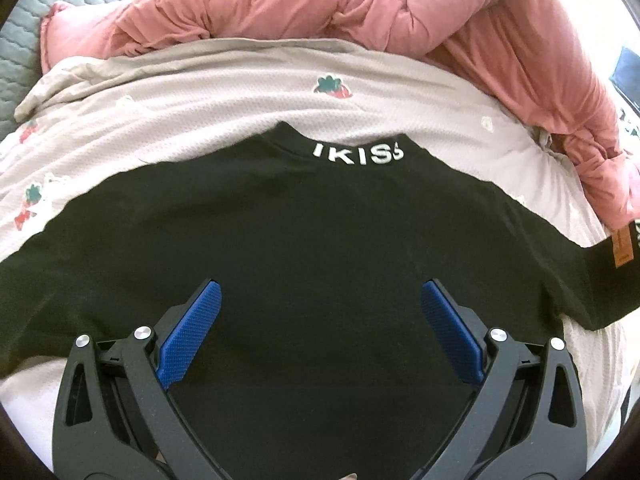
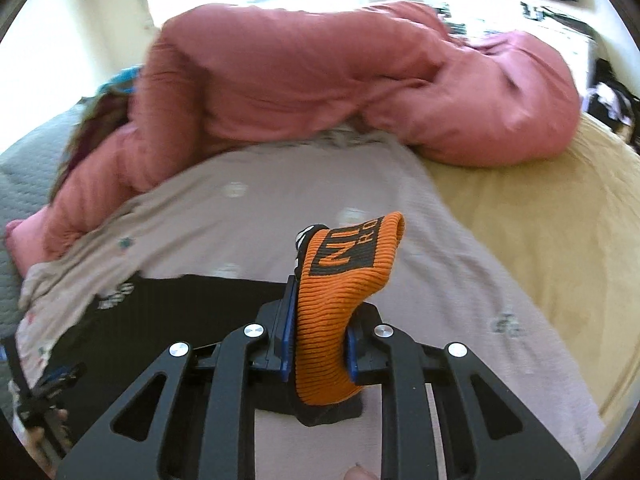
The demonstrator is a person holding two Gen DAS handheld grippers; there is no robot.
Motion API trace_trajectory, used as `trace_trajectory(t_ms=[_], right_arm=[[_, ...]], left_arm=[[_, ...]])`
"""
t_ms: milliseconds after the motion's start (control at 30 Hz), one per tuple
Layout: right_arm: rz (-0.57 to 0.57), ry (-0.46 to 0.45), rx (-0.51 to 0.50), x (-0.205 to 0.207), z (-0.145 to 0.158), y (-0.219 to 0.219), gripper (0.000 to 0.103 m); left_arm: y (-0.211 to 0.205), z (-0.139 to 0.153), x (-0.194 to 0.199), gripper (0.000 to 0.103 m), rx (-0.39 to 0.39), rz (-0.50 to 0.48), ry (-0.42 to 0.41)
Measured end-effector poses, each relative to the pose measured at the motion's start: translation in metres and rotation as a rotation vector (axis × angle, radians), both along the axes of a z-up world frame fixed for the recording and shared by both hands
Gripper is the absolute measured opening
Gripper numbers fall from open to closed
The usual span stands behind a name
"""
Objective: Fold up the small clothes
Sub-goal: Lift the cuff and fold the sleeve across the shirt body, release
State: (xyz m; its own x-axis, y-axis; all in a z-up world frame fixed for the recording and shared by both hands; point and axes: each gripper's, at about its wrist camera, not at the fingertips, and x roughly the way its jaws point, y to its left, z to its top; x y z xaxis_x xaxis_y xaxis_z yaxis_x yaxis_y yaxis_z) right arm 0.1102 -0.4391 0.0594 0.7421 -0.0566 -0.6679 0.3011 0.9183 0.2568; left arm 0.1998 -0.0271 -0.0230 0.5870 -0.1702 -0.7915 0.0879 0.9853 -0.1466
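1. Left wrist view: the left gripper (image 1: 320,328) hovers over a black T-shirt (image 1: 280,240) laid flat on a bed, on a pale strawberry-print sheet (image 1: 200,100). Its blue fingers (image 1: 192,332) are spread wide and hold nothing. White lettering marks the collar (image 1: 356,154). A rumpled pink duvet (image 1: 360,12) lies beyond the shirt.
2. Risk here: if the fingers close mid-panel, they may bunch the cloth or also catch the sheet beneath it.
3. Hidden here: the shirt's hem and its left sleeve are cut off.
4. Right wrist view: the right gripper (image 2: 318,352) pinches an orange ribbed cuff (image 2: 344,292), which stands above the bed.
5. Risk here: pulling sideways could drag the flat shirt askew.
6. Hard to tell here: the picture is blurred, the cuff lettering is unreadable, and whether the cuff belongs to the shirt is unclear.
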Motion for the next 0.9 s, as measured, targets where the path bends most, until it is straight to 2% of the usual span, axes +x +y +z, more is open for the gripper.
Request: trace_trajectory(t_ms=[100,233,367,533,733,900], right_arm=[[0.056,-0.011,0.003,0.012,0.008,0.027,0.018],[0.146,-0.017,0.022,0.032,0.015,0.069,0.018],[0.217,-0.014,0.047,0.048,0.016,0.105,0.018],[0.311,-0.003,0.059,0.063,0.014,0.153,0.014],[0.379,0.020,0.058,0.077,0.007,0.196,0.012],[0.425,0.016,0.077,0.086,0.008,0.222,0.012]], left_arm=[[0.009,0.004,-0.002,0.094,-0.023,0.009,-0.010],[0.024,0.006,-0.005,0.094,-0.009,0.033,-0.029],[0.042,0.009,-0.007,0.094,-0.061,0.052,-0.029],[0.062,0.012,-0.010,0.094,-0.066,0.085,-0.032],[0.079,0.013,-0.011,0.094,-0.089,0.117,-0.033],[0.078,0.008,-0.011,0.094,-0.119,0.099,-0.009]])
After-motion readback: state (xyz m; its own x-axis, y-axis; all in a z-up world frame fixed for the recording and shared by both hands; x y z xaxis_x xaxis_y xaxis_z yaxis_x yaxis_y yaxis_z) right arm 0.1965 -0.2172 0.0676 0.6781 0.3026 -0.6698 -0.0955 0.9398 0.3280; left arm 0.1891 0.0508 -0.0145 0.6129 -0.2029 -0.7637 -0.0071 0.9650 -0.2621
